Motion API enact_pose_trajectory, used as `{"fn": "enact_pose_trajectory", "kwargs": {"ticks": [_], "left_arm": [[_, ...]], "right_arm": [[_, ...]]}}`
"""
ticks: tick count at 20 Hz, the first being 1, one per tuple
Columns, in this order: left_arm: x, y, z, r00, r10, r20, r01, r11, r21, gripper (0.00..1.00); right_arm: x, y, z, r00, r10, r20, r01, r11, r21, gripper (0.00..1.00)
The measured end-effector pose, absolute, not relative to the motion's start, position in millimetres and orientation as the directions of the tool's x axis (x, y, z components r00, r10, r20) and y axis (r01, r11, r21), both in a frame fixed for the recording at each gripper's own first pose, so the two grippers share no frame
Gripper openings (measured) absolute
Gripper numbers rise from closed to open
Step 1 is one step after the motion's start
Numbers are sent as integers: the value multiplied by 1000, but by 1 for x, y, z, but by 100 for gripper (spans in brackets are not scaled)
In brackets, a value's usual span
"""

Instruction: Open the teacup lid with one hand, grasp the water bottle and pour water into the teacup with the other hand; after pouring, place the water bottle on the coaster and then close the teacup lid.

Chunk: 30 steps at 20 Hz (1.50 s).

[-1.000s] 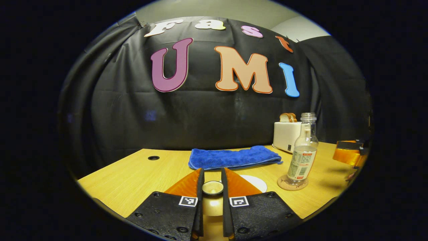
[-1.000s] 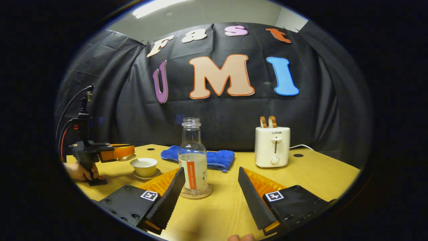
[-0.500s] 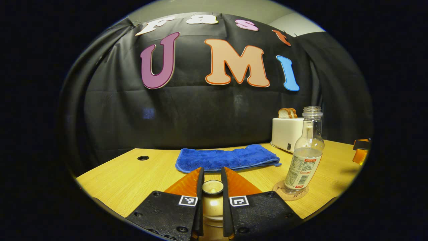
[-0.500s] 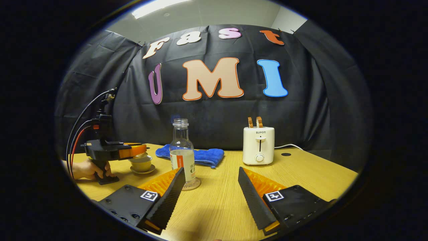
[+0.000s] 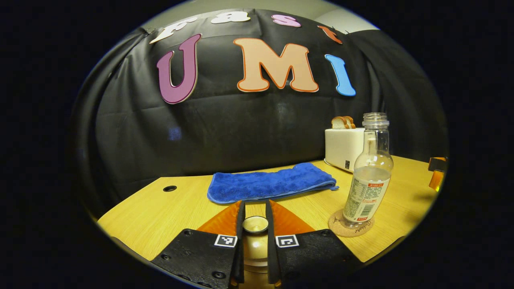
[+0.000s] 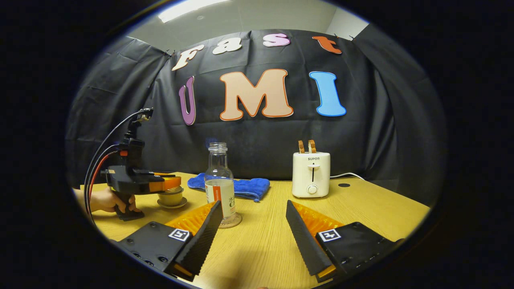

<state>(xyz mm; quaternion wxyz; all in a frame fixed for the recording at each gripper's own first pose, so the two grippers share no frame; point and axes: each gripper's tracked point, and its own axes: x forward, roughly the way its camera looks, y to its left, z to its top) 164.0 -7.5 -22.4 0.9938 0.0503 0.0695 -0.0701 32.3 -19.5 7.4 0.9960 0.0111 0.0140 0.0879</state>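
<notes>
Pale wood grain is running across the worktop [image 6: 361, 208], where the teacup [image 6: 170, 198] is sitting on its saucer [image 6: 172, 204] toward the left end. In the left gripper view the left gripper [image 5: 253, 224] is showing its jaws clamped together on the knob of the teacup lid [image 5: 255, 224]; in the right gripper view that lid is lying right at the cup's rim, though whether it is fully seated is hard to tell. A hand [image 6: 105, 199] is gripping that gripper's handle. The water bottle [image 6: 219, 182], uncapped and partly filled, is standing upright on the round cork coaster [image 5: 350, 228], just right of the teacup. The right gripper [image 6: 253, 228] is hovering low over the worktop with its jaws spread apart, gripping nothing. A blue cloth [image 5: 270, 186] is lying behind, and a white toaster [image 6: 311, 174] with bread slices is standing farther right
</notes>
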Motion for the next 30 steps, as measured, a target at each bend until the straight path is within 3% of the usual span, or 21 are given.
{"fn": "enact_pose_trajectory", "kwargs": {"ticks": [6,10,16,17,18,19,23,24,25,26,27,30], "left_arm": [[160,-6,-25,978,-113,-173,133,985,109,22],[159,-7,-25,979,-117,-166,135,986,100,23],[157,-9,-23,977,-146,-157,161,983,85,27],[157,-11,-23,977,-151,-153,165,983,84,37],[157,-10,-22,977,-151,-151,165,983,83,37],[156,-9,-21,978,-148,-148,162,984,81,51],[155,-5,-18,984,-129,-125,139,988,68,84],[155,-3,-18,985,-124,-122,133,989,67,86],[155,-2,-17,986,-116,-118,125,990,65,100],[158,-3,-17,986,-114,-119,123,990,65,98],[155,-2,-18,986,-113,-121,122,990,67,97],[155,-2,-17,986,-113,-122,122,990,67,97]], "right_arm": [[32,-19,7,984,175,-26,-175,984,25,100],[32,-20,7,984,175,-26,-174,984,25,94],[32,-19,7,984,175,-26,-174,984,24,99],[32,-19,7,984,175,-26,-174,984,24,94],[31,-19,7,984,175,-26,-174,984,25,99],[31,-19,7,984,175,-26,-174,984,24,99],[31,-19,7,984,175,-27,-174,984,25,99],[31,-19,7,984,175,-26,-174,984,24,99],[31,-19,7,984,175,-27,-174,984,25,99],[31,-19,7,984,175,-26,-174,984,24,95],[31,-19,7,984,174,-27,-174,984,25,99],[31,-19,7,984,174,-26,-174,984,24,99]]}}
